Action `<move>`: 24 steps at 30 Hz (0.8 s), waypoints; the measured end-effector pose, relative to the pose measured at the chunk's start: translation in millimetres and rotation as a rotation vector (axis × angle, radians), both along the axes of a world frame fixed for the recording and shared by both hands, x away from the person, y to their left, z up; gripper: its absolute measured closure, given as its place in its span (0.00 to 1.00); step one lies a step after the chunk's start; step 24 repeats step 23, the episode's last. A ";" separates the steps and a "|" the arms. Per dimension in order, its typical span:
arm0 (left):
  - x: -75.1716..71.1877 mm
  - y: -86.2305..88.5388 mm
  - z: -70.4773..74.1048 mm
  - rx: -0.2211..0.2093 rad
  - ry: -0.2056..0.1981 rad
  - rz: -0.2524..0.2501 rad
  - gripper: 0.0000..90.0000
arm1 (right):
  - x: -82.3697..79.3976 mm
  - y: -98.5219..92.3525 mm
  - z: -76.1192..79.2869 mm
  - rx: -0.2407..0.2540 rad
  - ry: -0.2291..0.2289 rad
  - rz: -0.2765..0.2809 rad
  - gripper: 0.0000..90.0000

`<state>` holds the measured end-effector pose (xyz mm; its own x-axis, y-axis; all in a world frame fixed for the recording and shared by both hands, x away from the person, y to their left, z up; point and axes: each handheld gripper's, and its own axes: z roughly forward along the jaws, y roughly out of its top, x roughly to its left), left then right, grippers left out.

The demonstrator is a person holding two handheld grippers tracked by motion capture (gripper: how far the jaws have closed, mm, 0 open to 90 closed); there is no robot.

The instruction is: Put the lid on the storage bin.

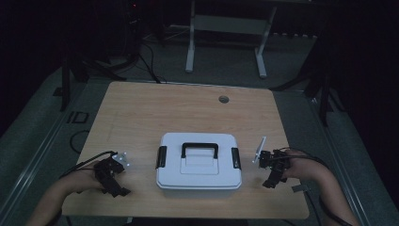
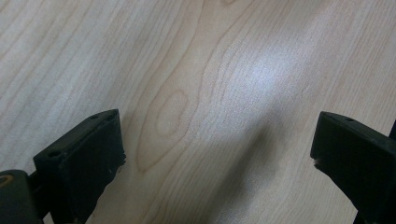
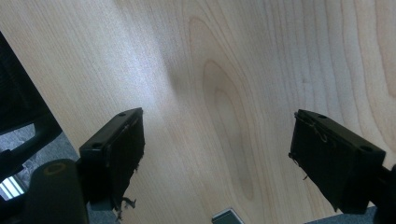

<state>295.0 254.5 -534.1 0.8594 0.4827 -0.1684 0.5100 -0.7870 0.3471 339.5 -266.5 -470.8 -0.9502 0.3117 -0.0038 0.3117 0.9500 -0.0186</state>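
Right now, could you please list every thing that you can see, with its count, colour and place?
table: one, light wood, in the middle of the high view.
box: one, white, lid on, on the near middle of the table between the two grippers.
handle: one, black, lying on top of the box lid.
latches: two, black, one at each short end of the box.
cable hole: one, grey, round, in the far part of the table.
desk frame: one, pale, on the floor behind the table.
left gripper: one, black, jaws open over bare wood, left of the box.
right gripper: one, black, jaws open over bare wood, right of the box.
forearms: two, entering from the bottom edge.
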 end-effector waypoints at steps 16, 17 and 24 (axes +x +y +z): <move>-2.8 0.0 -0.5 -0.064 -0.047 0.008 0.03 | 0.6 0.1 3.9 0.002 -0.011 -0.005 0.19; -3.4 0.3 0.1 -0.075 -0.054 0.012 0.03 | 0.3 -0.1 4.0 0.005 -0.012 -0.007 0.19; -8.6 1.8 1.6 -0.099 -0.084 0.014 0.03 | 0.1 -2.5 3.7 0.006 -0.013 -0.011 0.19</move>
